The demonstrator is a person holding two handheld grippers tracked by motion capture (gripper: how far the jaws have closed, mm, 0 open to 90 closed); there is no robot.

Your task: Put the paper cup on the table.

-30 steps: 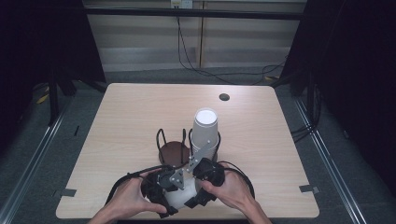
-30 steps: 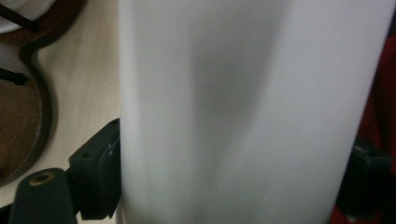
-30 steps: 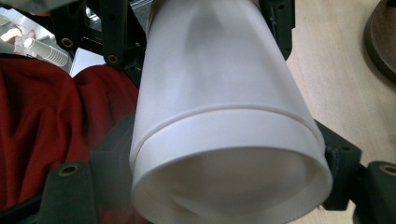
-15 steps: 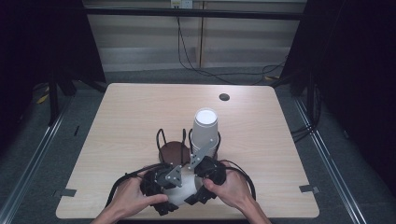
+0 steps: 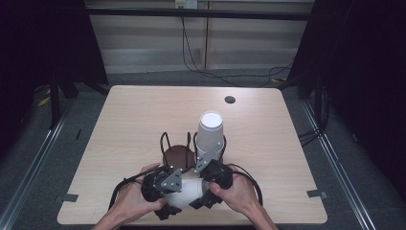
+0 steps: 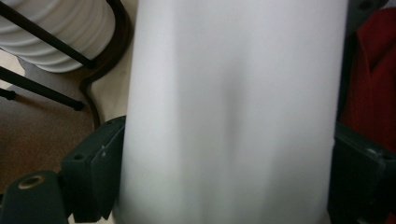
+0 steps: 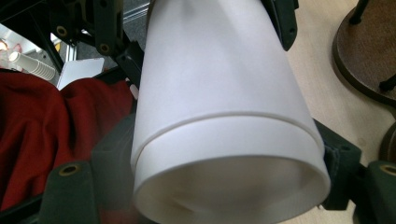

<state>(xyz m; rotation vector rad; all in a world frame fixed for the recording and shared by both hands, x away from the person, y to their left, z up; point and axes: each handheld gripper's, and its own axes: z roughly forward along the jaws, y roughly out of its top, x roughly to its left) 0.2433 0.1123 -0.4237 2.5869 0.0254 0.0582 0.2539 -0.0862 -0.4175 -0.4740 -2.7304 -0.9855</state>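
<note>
Both hands come in from 6 o'clock on the counter [image 5: 119, 120], angled toward each other so the two tools meet near the front edge. The left tool [image 5: 163, 189] and the right tool [image 5: 210, 184] each have their jaws clamped on the same white paper cups [image 5: 187, 190], two nested together and lying on their side between them. In the left gripper view the cup wall [image 6: 233, 112] sits squeezed between the jaws; in the right gripper view the nested rim [image 7: 233, 186] faces the camera. Just past the hands, toward 12 o'clock, sits the dark wire cup holder [image 5: 178, 152], with a stack of white cups [image 5: 209, 132] standing upside down in its right slot.
</note>
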